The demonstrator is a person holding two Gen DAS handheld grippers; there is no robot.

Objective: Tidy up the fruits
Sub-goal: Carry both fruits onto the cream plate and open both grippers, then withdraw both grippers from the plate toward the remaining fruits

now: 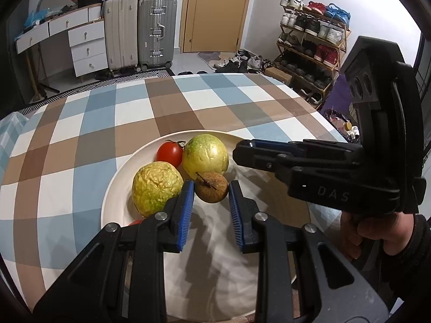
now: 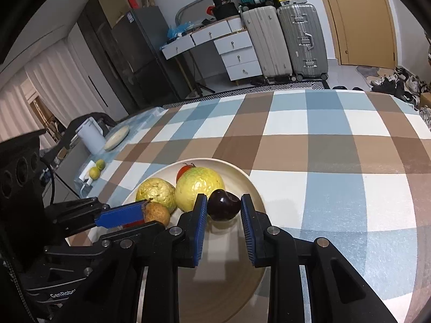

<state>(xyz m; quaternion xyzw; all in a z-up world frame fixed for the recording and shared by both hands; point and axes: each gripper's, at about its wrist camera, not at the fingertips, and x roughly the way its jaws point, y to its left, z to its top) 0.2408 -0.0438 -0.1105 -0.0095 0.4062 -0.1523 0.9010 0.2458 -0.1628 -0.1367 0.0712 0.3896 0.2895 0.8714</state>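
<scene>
Two grippers are in my hands, and both reach over the plate (image 1: pixel 121 172) on the checked tablecloth (image 1: pixel 107 113)

My left gripper (image 1: pixel 211 185) is pinching the small brown fruit (image 1: pixel 211 192). Its blue pads (image 1: pixel 187 202) press on the fruit from the left and the right. The brown fruit is over the middle of the plate, just near the two big fruits.

My right gripper (image 2: pixel 224 202) is pinching the dark fruit (image 2: pixel 224 208), which is round and shiny. Its pads sit tight on both sides of it. The dark fruit is over the right part of the plate, close beside the right big fruit.

Seen from my left side, the right gripper pokes in from the right, and my right hand (image 1: pixel 377 231) holds its handle.

One big yellow-green fruit (image 1: pixel 156 185) lies on the left of the plate. The other big yellow-green fruit (image 1: pixel 206 154) lies a bit farther back, to its right. A red tomato (image 1: pixel 169 153) sits at the far side, tucked between them. Something small and red (image 1: pixel 136 222) peeks out by the near left rim, but I cannot tell what it is
</scene>
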